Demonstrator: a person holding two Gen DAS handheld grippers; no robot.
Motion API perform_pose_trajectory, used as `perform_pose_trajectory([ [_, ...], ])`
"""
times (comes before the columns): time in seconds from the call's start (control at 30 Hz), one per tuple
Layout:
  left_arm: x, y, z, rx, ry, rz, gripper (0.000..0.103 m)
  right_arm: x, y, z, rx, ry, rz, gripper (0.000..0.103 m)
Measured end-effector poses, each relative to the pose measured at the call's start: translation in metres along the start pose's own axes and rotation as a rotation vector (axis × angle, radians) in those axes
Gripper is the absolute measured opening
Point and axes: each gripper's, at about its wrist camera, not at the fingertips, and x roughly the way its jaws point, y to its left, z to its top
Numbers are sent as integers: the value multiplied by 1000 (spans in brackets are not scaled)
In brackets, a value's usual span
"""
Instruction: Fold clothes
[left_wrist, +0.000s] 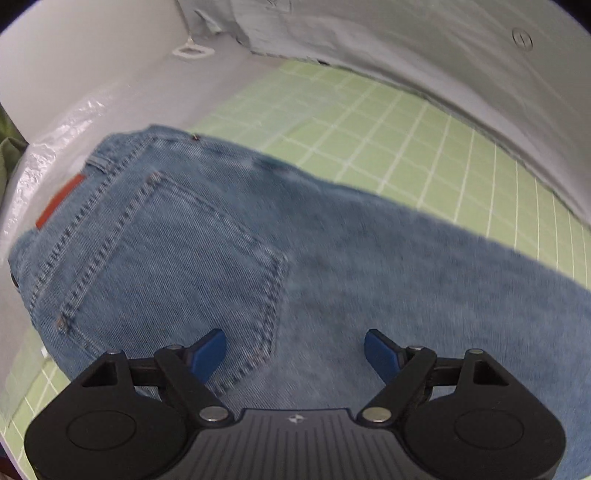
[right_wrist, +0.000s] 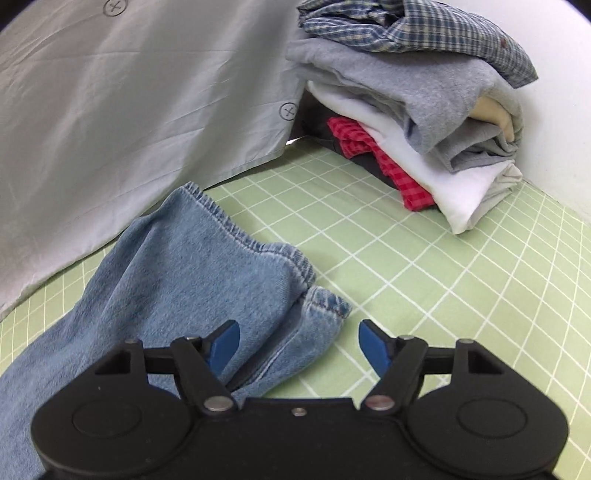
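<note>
A pair of light blue jeans lies flat on a green gridded mat, back pocket and red waist label up. My left gripper is open and empty just above the seat near the pocket. In the right wrist view the jeans' leg hems lie on the mat. My right gripper is open and empty over the hem end, its left finger above the denim.
A pale grey shirt lies spread behind the jeans; it also shows in the left wrist view. A stack of folded clothes with a plaid shirt on top sits at the back right. White table surface borders the mat.
</note>
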Motion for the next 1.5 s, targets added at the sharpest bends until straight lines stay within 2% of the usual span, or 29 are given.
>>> perform_pose_trajectory([
  [0.07,5,-12,-12,30,23,4,91,4,6,-2,-10,6,30,70],
  [0.13,6,-25,-19,92,19,39,98,9,8,-3,1,21,67,61],
  [0.23,8,-28,-21,100,25,61,103,16,14,-7,9,37,119,59],
  [0.33,12,-21,-19,58,49,28,103,24,18,-12,20,60,162,60],
  [0.43,13,-16,-18,51,64,8,103,33,22,-10,32,59,140,66],
  [0.5,13,-15,-18,58,67,5,103,32,22,-5,56,44,133,64],
  [0.6,12,-14,-20,60,65,4,103,26,19,4,101,16,129,2],
  [0.77,12,-10,-22,74,66,-3,103,-20,0,19,125,-95,100,1],
  [0.83,11,-8,-24,75,61,-4,103,-14,-11,15,138,-44,105,2],
  [0.93,10,-5,-25,76,59,-4,103,17,-23,2,158,97,70,4],
  [1.0,10,-4,-25,79,68,-6,103,10,-29,-4,194,85,71,6],
  [1.1,8,-2,-28,76,58,-4,103,6,-30,-11,158,66,-6,11],
  [1.17,6,-1,-30,75,51,-4,103,8,-31,-15,161,73,-15,13],
  [1.2,6,0,-31,74,48,-3,103,7,-33,-15,175,66,3,24],
  [1.23,5,1,-32,73,46,-3,103,7,-35,-15,191,53,18,43],
  [1.3,4,3,-34,71,40,-2,103,9,-39,-14,220,29,38,58],
  [1.4,2,6,-37,68,32,-1,103,23,-42,-7,262,26,27,73],
  [1.5,0,9,-38,64,33,1,103,36,-46,1,322,43,21,74],
])
